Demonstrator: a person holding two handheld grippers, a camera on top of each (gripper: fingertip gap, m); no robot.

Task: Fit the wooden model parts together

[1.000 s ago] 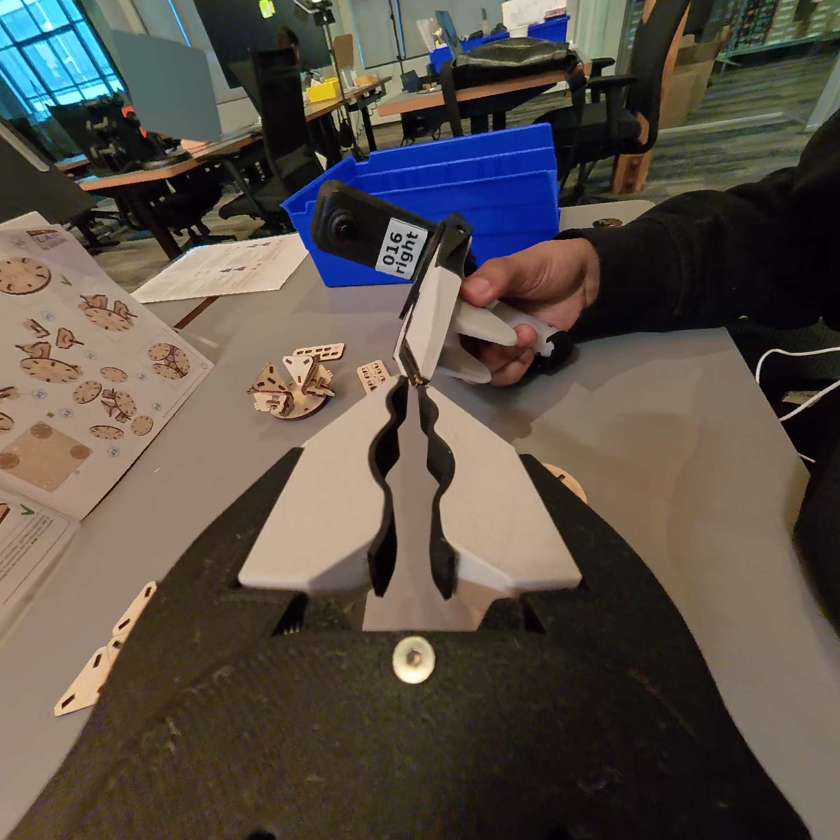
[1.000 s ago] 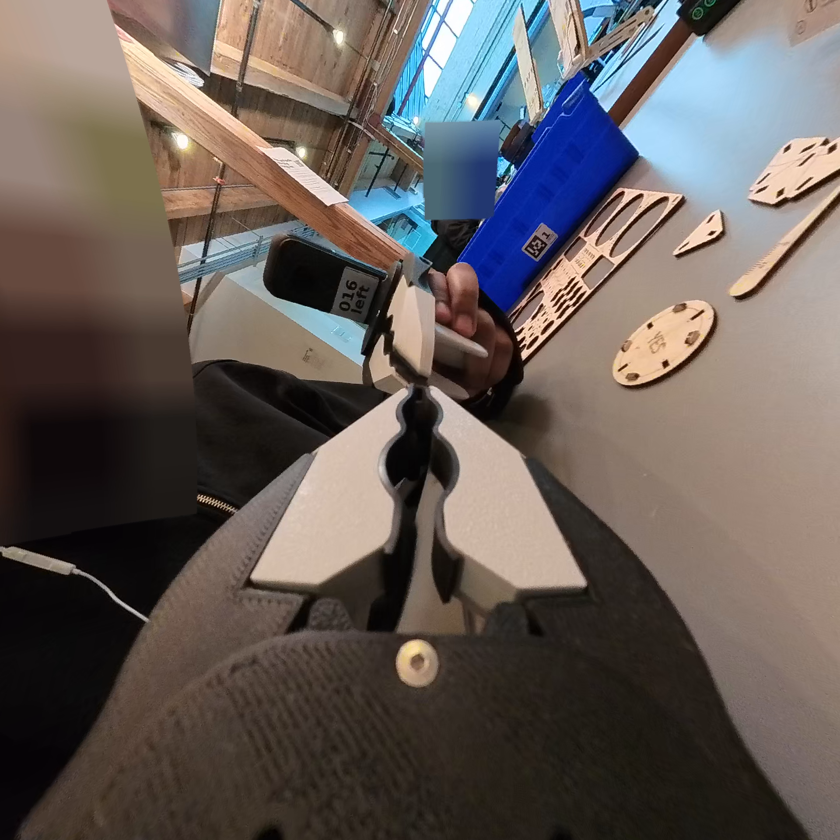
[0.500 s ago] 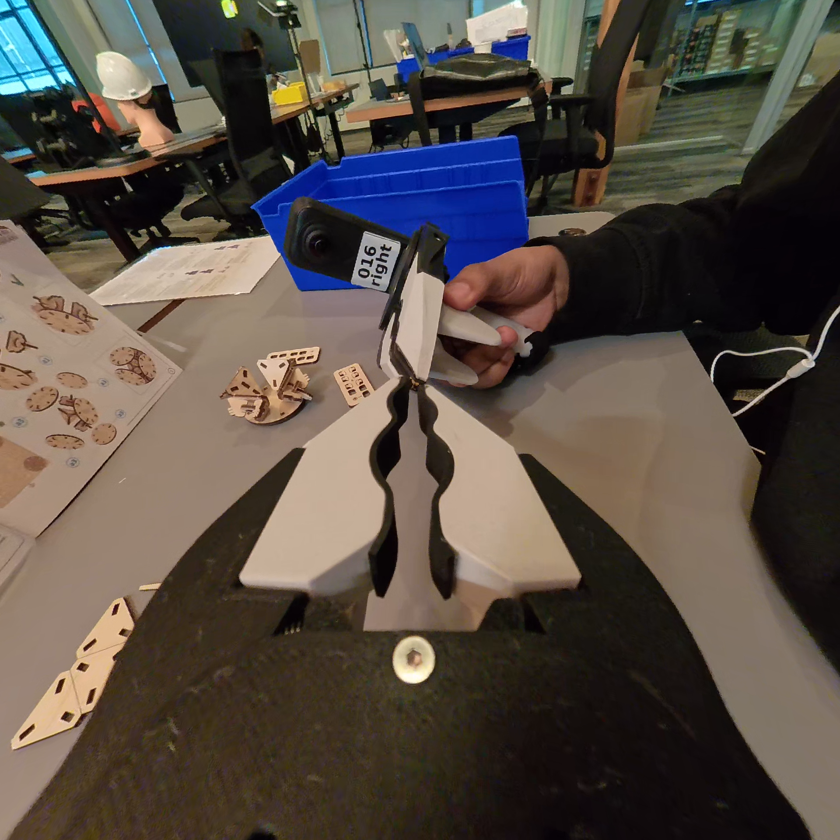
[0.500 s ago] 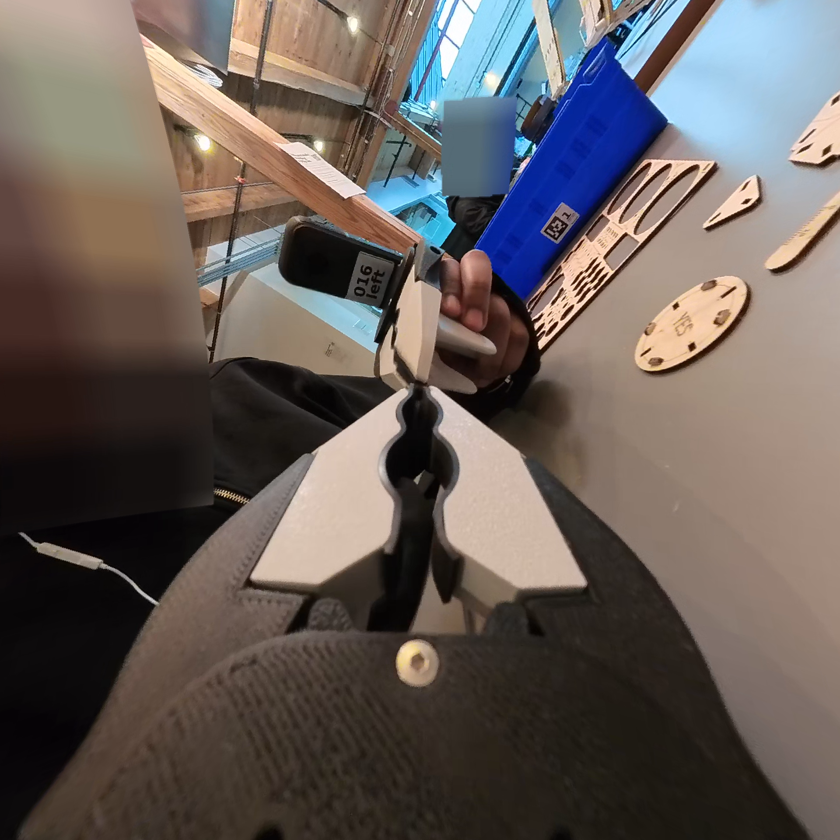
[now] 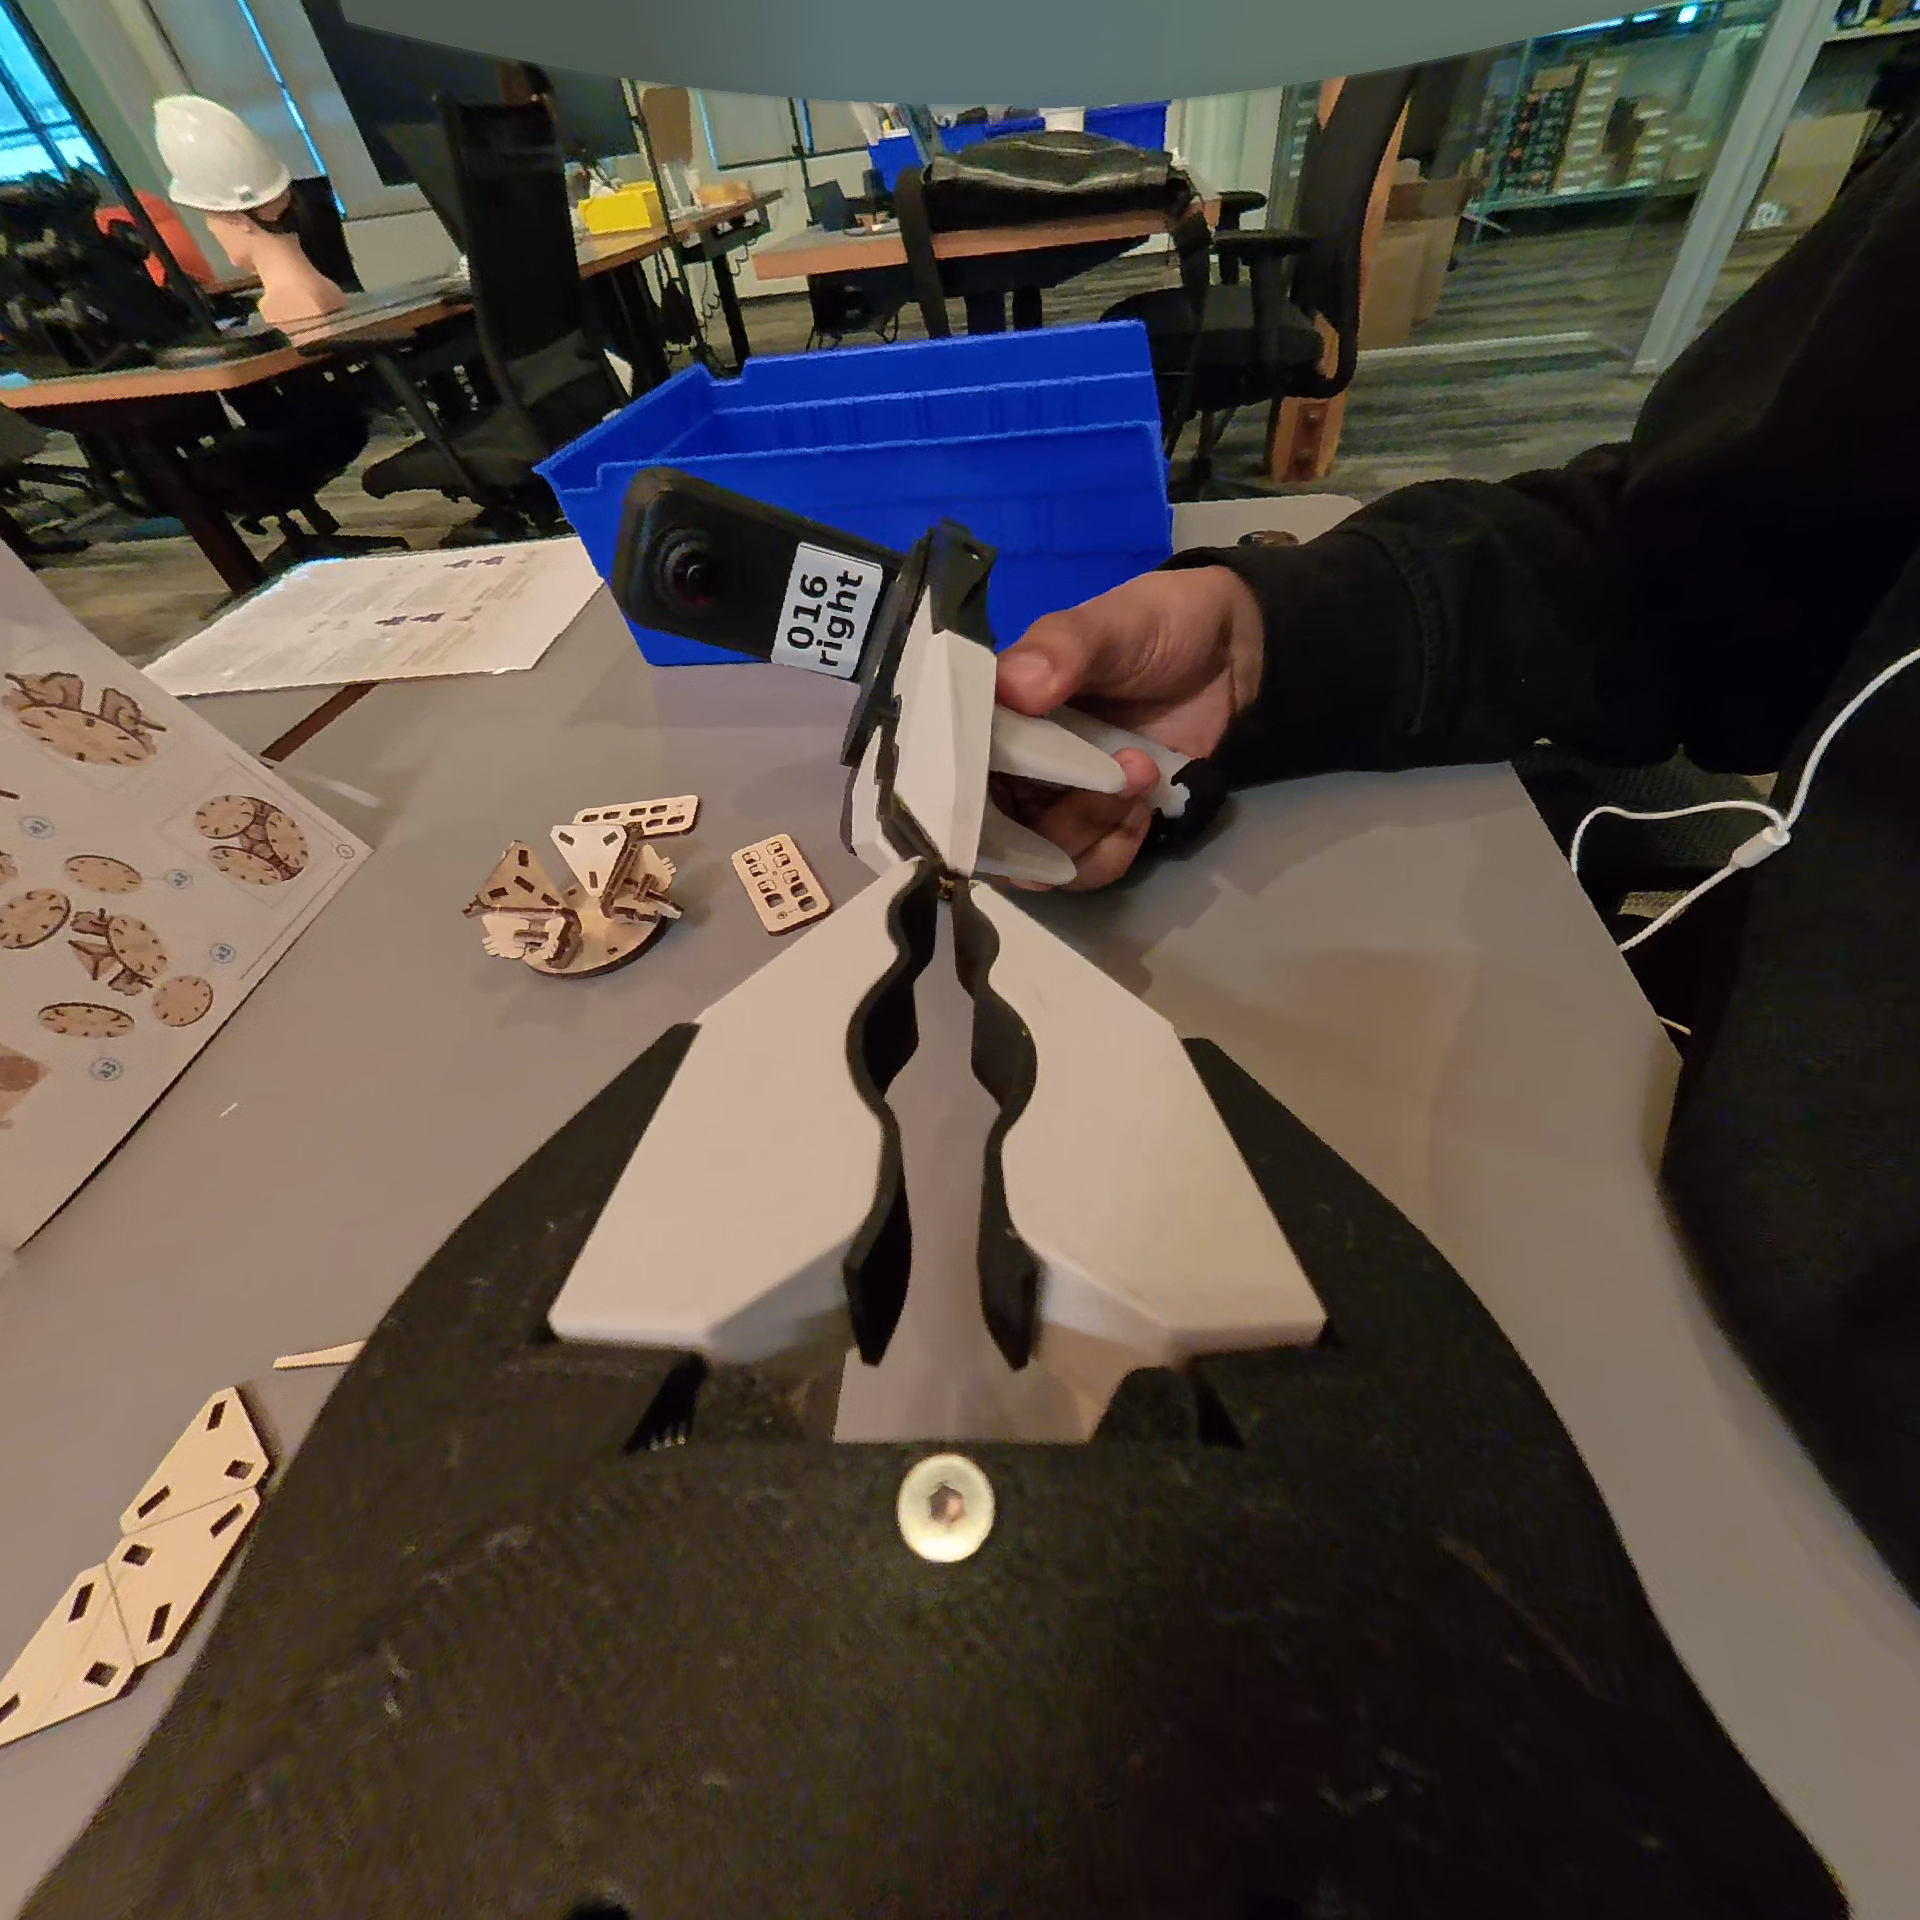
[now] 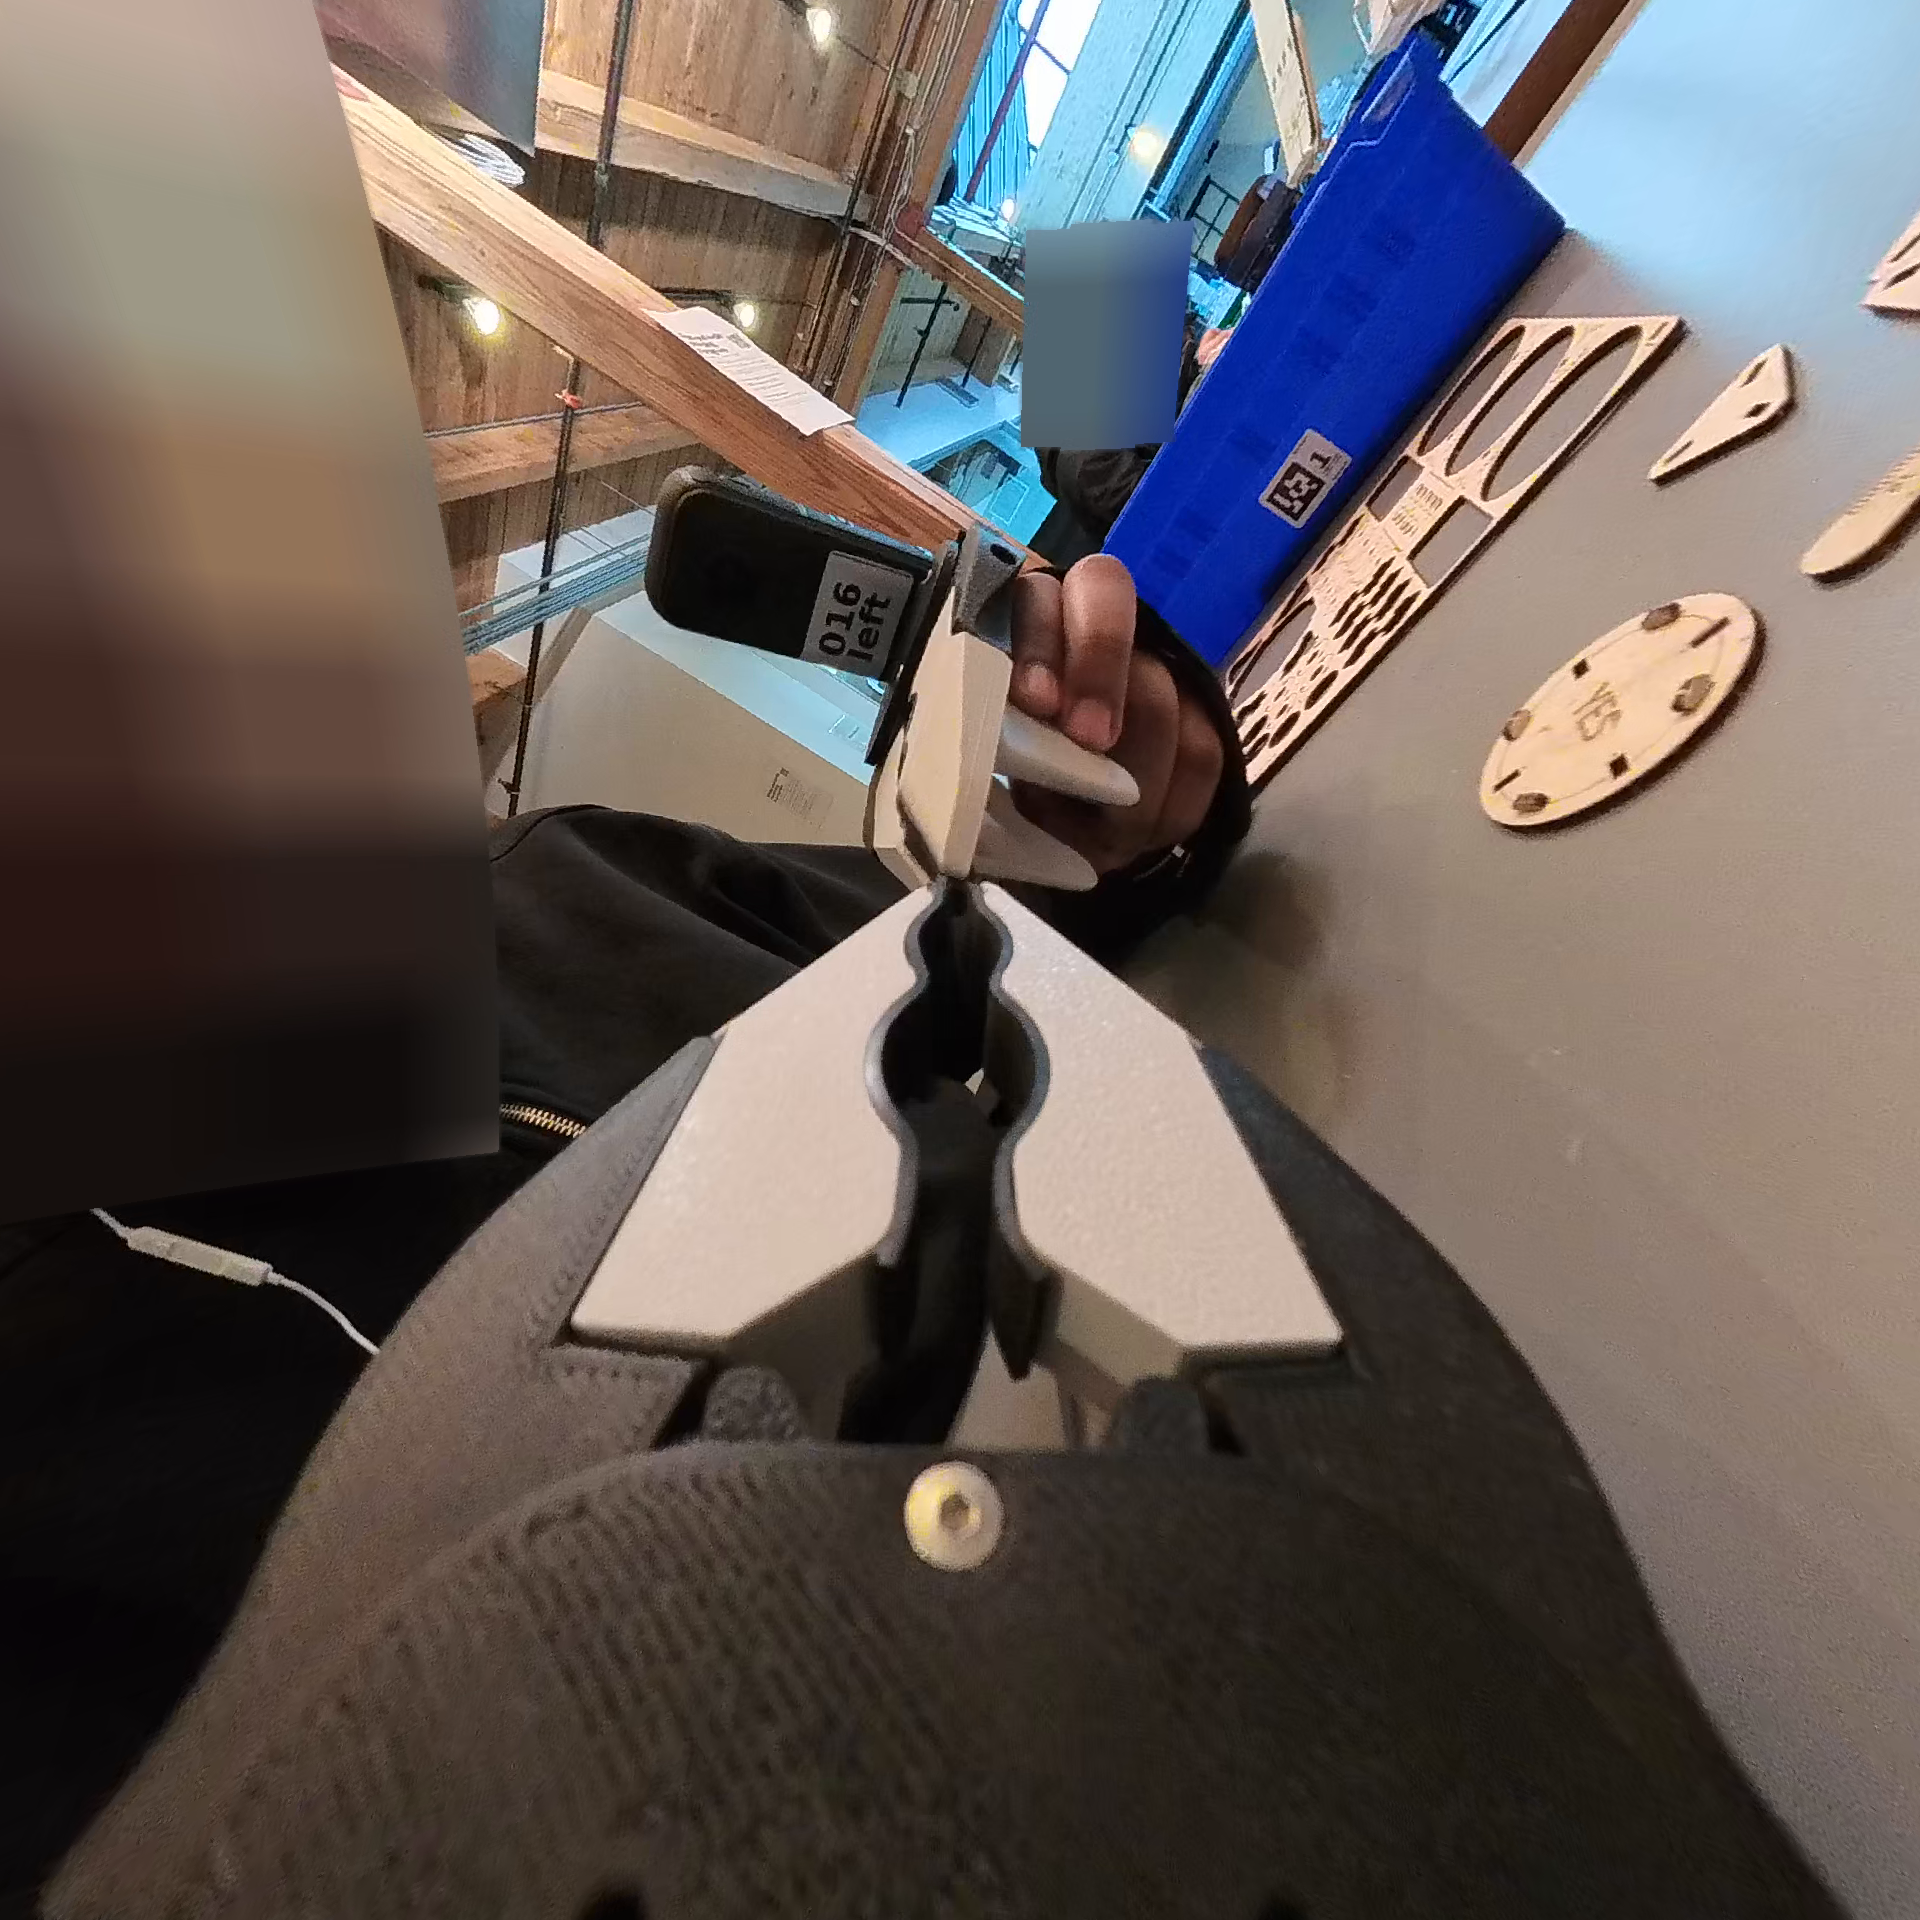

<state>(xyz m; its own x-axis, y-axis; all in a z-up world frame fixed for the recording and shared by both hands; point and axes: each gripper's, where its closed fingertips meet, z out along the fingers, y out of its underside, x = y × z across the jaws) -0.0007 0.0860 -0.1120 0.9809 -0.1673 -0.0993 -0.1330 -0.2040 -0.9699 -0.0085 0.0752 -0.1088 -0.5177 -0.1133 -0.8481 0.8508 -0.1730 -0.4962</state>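
Both tongs are closed narrow. The left gripper [image 5: 943, 883] and the right gripper [image 6: 954, 894] meet tip to tip above the middle of the table [image 5: 1351, 1039], as they did a moment ago; only the view has drifted slightly. A tiny brownish speck seems to sit where the tips meet, too small to say whether either gripper pinches it. A hand [image 5: 1132, 717] in a black sleeve holds the right gripper.

Nearest on the surface is a small slotted card [image 5: 781, 881], just left of the tips, and beyond it a half-built wooden model [image 5: 577, 904]. A blue bin [image 5: 883, 457] stands at the far edge and a parts sheet [image 5: 125, 883] lies along the left edge. Flat pieces [image 5: 135, 1558] lie at the near-left corner. A wooden disc [image 6: 1621, 717] and a cut-out panel [image 6: 1455, 499] lie further off. The table is bare to the right of the tips, up to its right edge.
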